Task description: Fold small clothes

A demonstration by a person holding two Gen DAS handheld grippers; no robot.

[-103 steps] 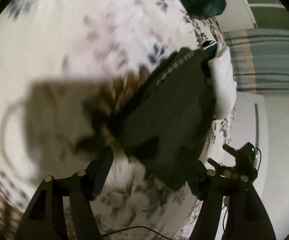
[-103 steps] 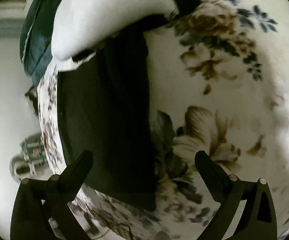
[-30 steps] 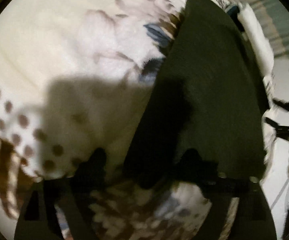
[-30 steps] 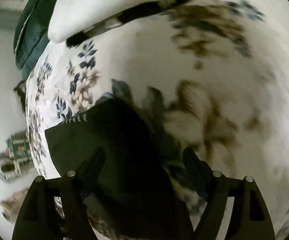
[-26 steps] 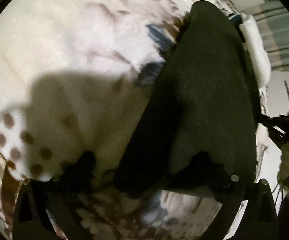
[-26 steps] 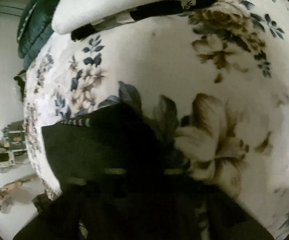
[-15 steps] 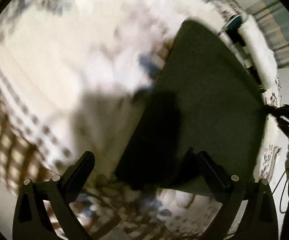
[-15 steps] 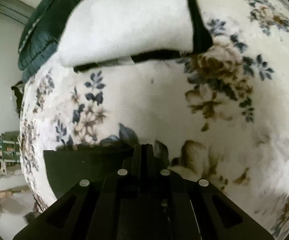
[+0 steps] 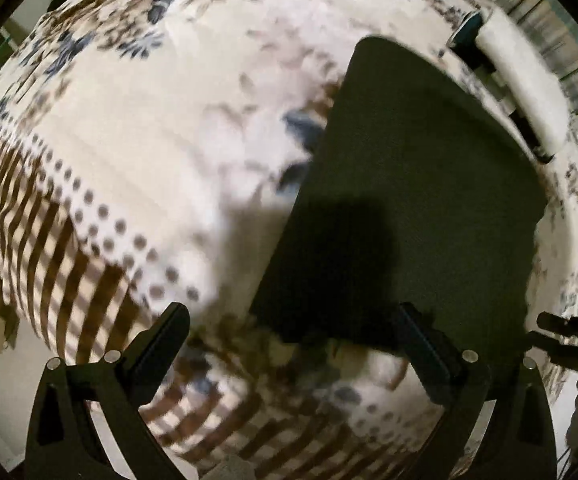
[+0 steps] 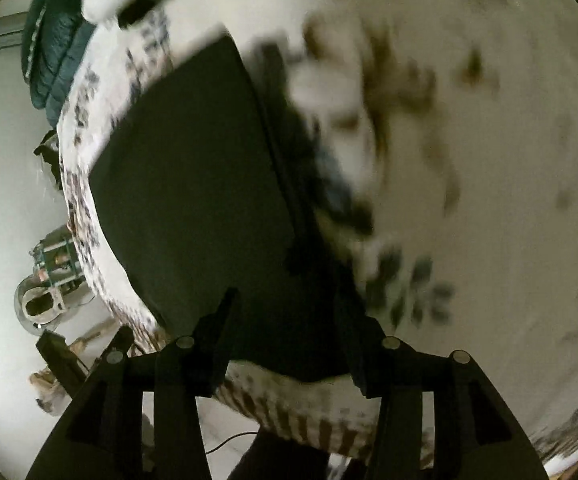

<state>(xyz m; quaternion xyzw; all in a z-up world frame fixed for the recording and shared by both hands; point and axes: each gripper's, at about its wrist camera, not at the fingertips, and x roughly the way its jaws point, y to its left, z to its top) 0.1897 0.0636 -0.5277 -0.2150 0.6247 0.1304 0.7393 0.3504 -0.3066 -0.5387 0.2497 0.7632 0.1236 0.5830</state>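
A small dark garment (image 9: 417,200) lies folded flat on the floral bedspread (image 9: 161,128). It also shows in the right wrist view (image 10: 201,184). My left gripper (image 9: 293,344) is open and empty, hovering over the garment's near edge. My right gripper (image 10: 289,332) is open with nothing between its fingers, just above the garment's near edge by the bed's edge.
A white folded item (image 9: 517,92) with dark trim lies beyond the garment. A dark green quilted cushion (image 10: 49,40) sits at the far end. The bedspread's striped and dotted border (image 9: 65,264) hangs at the near edge. A metal object (image 10: 49,280) stands on the floor by the bed.
My right gripper was shut half a second ago and has opened; it has pulled back, so the garment shows whole. My left gripper has lifted back and stayed open.
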